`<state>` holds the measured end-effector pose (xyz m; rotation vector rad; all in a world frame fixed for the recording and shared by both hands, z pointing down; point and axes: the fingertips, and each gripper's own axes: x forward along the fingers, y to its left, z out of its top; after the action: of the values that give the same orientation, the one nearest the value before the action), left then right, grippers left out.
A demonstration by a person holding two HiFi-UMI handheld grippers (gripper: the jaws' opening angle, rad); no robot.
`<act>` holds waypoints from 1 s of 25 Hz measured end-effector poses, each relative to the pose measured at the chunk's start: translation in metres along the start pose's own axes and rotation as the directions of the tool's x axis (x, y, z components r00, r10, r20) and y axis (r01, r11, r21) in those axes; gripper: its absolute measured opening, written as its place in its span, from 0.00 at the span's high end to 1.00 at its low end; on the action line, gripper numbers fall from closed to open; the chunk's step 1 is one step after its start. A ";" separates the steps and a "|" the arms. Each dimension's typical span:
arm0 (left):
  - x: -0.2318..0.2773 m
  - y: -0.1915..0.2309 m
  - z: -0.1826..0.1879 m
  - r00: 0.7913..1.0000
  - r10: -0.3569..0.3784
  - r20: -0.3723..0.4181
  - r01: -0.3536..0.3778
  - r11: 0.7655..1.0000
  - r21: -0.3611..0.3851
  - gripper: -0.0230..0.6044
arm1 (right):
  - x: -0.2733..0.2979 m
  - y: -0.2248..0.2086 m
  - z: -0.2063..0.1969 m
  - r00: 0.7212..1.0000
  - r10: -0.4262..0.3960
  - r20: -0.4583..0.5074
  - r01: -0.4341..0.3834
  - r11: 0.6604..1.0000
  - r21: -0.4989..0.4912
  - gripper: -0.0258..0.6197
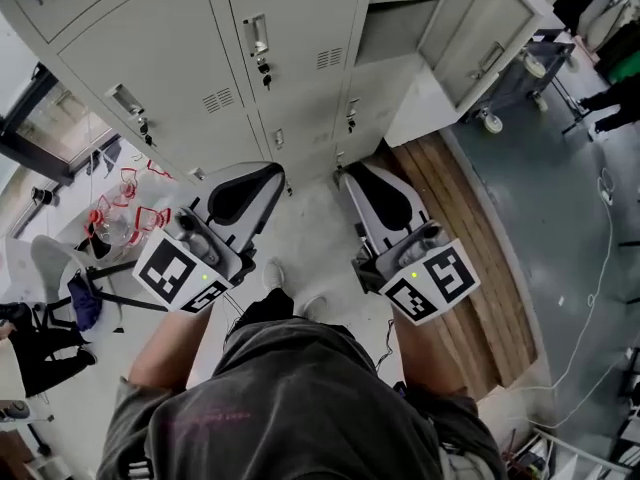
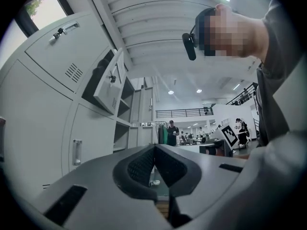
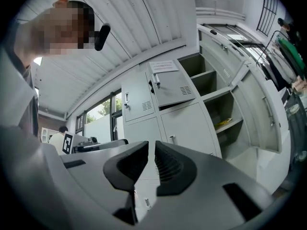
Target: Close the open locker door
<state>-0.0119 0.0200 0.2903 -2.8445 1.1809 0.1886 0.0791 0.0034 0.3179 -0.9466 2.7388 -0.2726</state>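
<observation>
The small grey metal locker door (image 3: 169,86) with vent slits hangs half open in the upper middle of the right gripper view, well apart from both tools. A tall grey locker door (image 1: 485,38) also stands open at the upper right of the head view. The left gripper (image 1: 262,180) is clenched on nothing, with its black pads touching. The right gripper (image 1: 362,183) is released and empty, with only a narrow gap between its pads. Both grippers are in the lower middle of the head view.

I look up at a ribbed white ceiling (image 2: 158,37) with round lamps (image 2: 171,92) lit far down a long hall. A window (image 2: 41,6) shows green leaves. Wooden planks (image 1: 465,193) lie on the grey floor (image 1: 560,218) near a wheeled trolley (image 1: 510,93).
</observation>
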 end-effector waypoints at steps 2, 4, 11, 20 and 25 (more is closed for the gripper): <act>0.013 -0.003 -0.006 1.000 -0.022 -0.003 0.022 1.000 -0.011 0.94 | -0.007 -0.013 0.000 1.000 -0.026 -0.001 0.026 1.000 0.002 0.88; 0.026 -0.006 -0.010 0.999 -0.046 -0.005 0.046 0.999 -0.024 0.94 | -0.013 -0.025 0.001 0.999 -0.051 -0.003 0.051 0.999 0.007 0.88; 0.082 -0.006 -0.031 0.990 -0.143 0.002 0.143 0.988 -0.066 0.94 | -0.026 -0.076 0.005 0.989 -0.147 -0.005 0.147 0.989 0.007 0.88; 0.146 0.029 -0.050 0.969 -0.248 -0.017 0.245 0.964 -0.108 0.94 | -0.007 -0.147 0.006 0.966 -0.259 -0.007 0.259 0.966 0.028 0.88; 0.166 0.063 -0.047 0.966 -0.259 -0.005 0.257 0.961 -0.104 0.94 | 0.017 -0.169 0.008 0.956 -0.294 0.003 0.293 0.956 0.029 0.88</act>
<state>0.0635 -0.1457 0.3148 -3.0590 0.8121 0.2154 0.1663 -0.1388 0.3496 -1.3442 2.5732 -0.3569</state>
